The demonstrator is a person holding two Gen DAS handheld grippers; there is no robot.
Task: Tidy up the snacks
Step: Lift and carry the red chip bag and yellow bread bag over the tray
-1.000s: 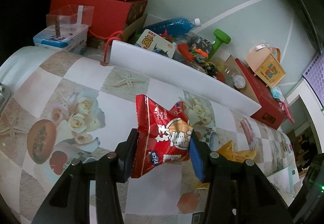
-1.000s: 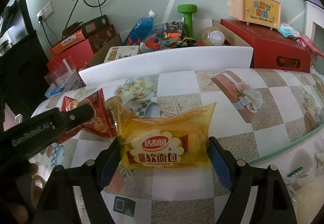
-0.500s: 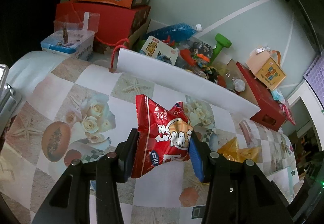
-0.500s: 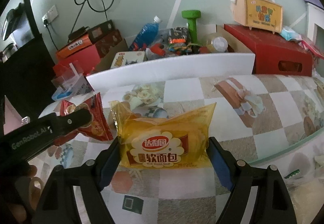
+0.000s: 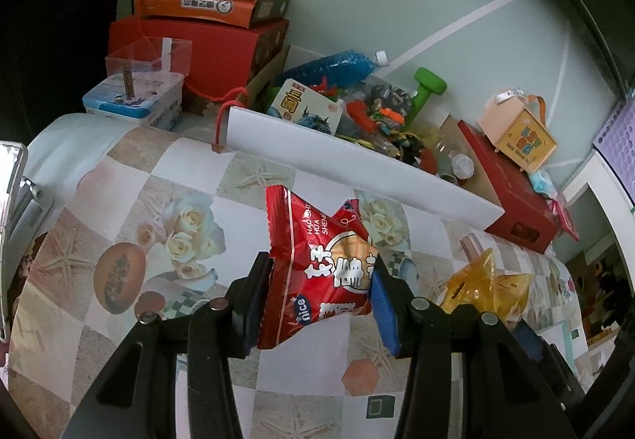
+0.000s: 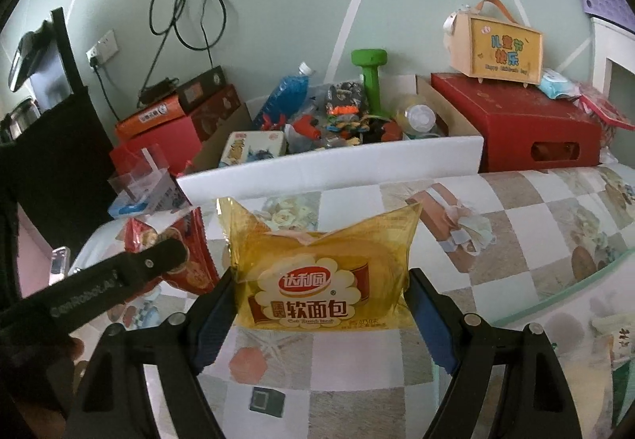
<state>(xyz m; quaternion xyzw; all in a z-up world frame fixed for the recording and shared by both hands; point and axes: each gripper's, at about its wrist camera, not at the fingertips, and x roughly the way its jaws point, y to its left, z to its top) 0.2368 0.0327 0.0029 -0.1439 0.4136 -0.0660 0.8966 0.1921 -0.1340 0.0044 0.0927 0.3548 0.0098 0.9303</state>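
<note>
Two snack packets are counted, each held above the desk [image 6: 535, 201] with its checked floral cover. One red snack packet [image 5: 321, 272] is clenched between the blue pads of the left tongs [image 5: 317, 292], lifted clear over the desk's middle. One yellow soft-bread packet [image 6: 321, 276] is gripped upright by the right tongs [image 6: 317, 304], just right of the red one. Along the desk's far edge are listed: one white-fronted box [image 6: 329, 165] of assorted items, one green dumbbell [image 6: 371, 78], one blue bottle [image 6: 287, 94].
</note>
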